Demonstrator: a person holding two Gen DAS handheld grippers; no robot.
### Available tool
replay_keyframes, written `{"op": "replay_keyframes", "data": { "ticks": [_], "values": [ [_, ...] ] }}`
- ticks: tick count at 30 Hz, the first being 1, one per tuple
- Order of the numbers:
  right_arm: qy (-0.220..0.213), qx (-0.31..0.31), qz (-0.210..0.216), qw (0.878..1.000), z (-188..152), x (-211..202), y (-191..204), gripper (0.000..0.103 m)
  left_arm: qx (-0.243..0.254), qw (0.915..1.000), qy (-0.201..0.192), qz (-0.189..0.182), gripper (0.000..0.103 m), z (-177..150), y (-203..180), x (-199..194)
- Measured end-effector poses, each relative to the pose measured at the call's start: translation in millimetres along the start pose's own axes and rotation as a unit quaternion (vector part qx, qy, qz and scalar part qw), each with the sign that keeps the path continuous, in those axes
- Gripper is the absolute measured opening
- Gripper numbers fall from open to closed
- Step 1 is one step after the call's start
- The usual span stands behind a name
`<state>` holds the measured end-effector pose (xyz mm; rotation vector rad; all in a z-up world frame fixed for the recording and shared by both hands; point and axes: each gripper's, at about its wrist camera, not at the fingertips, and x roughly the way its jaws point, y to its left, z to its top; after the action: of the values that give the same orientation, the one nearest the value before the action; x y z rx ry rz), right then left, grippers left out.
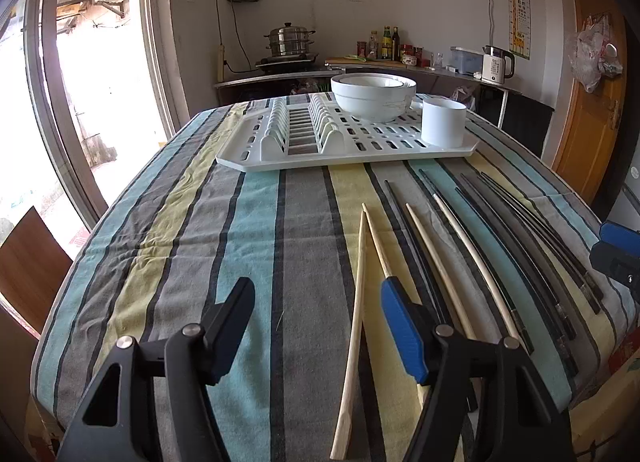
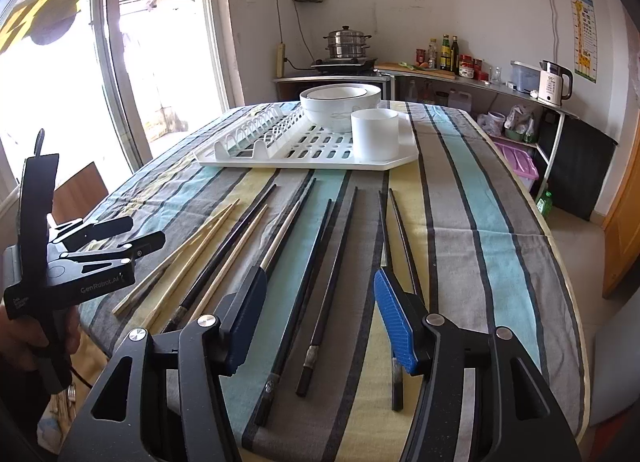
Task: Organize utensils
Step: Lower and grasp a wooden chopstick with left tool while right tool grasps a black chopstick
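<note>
- Left claw (image 1: 316, 312) hangs low over the striped cloth of the bench (image 1: 248, 222), jaws spread wide, nothing between them
- One wooden chopstick (image 1: 354, 334) runs right through the gap between its fingers, lying flat on the cloth, not gripped
- A second wooden chopstick (image 1: 378, 242) crosses toward the blue pad of the same claw, its near end hidden behind that pad
- Right claw (image 2: 320, 316) is just as wide open, empty too, hovering above the near edge of the bench
- Two black chopsticks (image 2: 320, 274) lie on the cloth in the gap between its fingers, silver-capped ends toward the camera
- Another black pair (image 2: 400, 238) lies just by the right finger, and the near end of one is hidden behind the blue pad
- Off to the left, more light wooden sticks (image 2: 192, 246) and dark ones fan out side by side
- Further back sits the white drying rack (image 1: 372, 142), flat on the cloth, well apart from the chopsticks
- On the rack: a white cup (image 1: 443, 120) at the near right corner, stacked white bowls (image 1: 372, 96) just behind it
</note>
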<state>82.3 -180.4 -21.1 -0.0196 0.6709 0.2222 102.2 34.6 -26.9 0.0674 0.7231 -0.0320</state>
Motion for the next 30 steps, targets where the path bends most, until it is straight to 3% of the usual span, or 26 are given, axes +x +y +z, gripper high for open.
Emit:
{"op": "replay_keyframes", "data": {
  "ticks": [11, 30],
  "values": [
    [0.074, 0.019, -0.02, 0.997, 40.2, 72.6, -22.1, 0.027, 0.026, 0.9977, 0.05, -0.038, 0.051, 21.0, -3.8, 43.2],
    [0.147, 0.005, -0.028, 0.989, 76.9, 144.0, -30.2, 0.02, 0.057, 0.9907, 0.103, -0.069, 0.032, 49.8, -12.3, 78.0]
  ]
}}
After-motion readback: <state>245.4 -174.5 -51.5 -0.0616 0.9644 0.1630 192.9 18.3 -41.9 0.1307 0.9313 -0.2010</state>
